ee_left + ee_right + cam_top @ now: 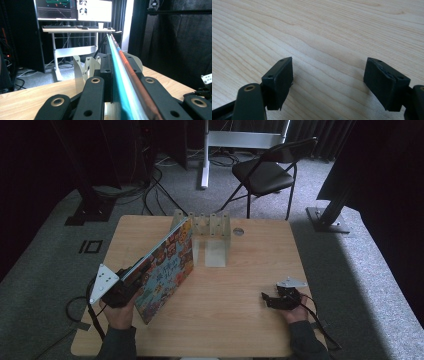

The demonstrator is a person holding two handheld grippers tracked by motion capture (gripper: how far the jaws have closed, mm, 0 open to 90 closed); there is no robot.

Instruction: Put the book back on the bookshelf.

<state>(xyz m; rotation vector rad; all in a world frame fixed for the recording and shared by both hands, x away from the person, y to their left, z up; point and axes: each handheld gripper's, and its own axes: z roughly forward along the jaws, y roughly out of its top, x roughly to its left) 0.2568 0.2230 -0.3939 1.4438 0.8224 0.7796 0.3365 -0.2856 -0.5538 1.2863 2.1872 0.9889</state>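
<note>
A thin picture book (167,265) with a colourful cover stands tilted on its edge on the wooden table (240,285), its far end leaning toward a white metal rack (210,227). My left gripper (136,274) is shut on the book's near left edge. In the left gripper view the book's teal and red edge (120,82) runs straight out between the two black jaws of the left gripper (119,62), and the rack (82,67) stands just behind to the left. My right gripper (265,298) rests on the table at the right, open, with bare wood between the jaws of the right gripper (328,80).
A black folding chair (267,170) and a white desk leg (205,155) stand on the floor beyond the table. Cables lie on the carpet at the far left. A small round grommet (238,231) sits beside the rack. A desk with monitors (75,10) is farther off.
</note>
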